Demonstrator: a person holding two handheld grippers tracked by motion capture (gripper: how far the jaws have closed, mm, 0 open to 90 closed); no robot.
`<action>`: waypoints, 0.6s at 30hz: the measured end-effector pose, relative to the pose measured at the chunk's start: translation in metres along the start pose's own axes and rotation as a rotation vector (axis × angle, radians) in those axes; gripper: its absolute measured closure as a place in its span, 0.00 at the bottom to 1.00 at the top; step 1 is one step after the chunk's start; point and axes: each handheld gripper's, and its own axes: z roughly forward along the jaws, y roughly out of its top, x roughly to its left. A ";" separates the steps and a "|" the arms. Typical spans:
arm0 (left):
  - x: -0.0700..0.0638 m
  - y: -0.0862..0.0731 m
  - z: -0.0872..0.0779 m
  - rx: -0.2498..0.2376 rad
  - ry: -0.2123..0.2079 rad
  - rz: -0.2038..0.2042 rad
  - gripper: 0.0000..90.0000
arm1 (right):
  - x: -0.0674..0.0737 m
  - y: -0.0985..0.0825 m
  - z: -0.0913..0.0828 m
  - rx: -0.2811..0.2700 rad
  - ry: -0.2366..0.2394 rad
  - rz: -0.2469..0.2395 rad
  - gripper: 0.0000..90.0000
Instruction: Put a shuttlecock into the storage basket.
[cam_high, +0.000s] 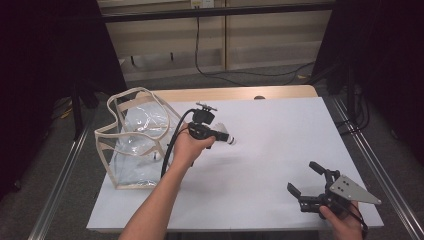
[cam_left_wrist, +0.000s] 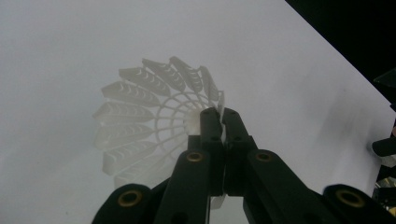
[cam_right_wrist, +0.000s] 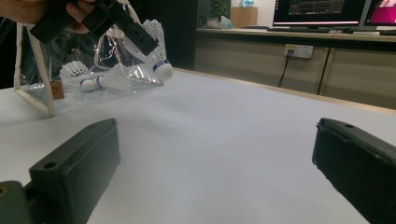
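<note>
Shuttlecock (cam_high: 227, 137): white, plastic lattice skirt, rounded cork with a blue band, held clear above the white table (cam_high: 280, 150), just right of the bag.

Nearest, the right gripper (cam_high: 309, 181) rests idle at the table's near right corner, jaws spread wide, nothing between them.

Mid-table, the left gripper (cam_left_wrist: 219, 122) is clamped on the skirt rim, a hold judged suited to carrying.

Beyond, a clear soft bag (cam_high: 135, 140) with cream trim stands open, with more shuttlecocks (cam_right_wrist: 88, 77) inside.
</note>
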 end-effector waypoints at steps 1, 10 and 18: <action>-0.001 0.001 -0.002 0.003 0.001 0.002 1.00 | 0.000 0.000 0.000 0.000 0.000 0.001 0.01; -0.002 0.004 -0.013 0.007 -0.008 0.002 1.00 | 0.000 0.000 0.000 0.000 0.001 -0.003 0.01; -0.005 0.007 -0.021 0.015 -0.015 0.008 1.00 | 0.000 0.000 0.000 -0.001 0.001 -0.001 0.01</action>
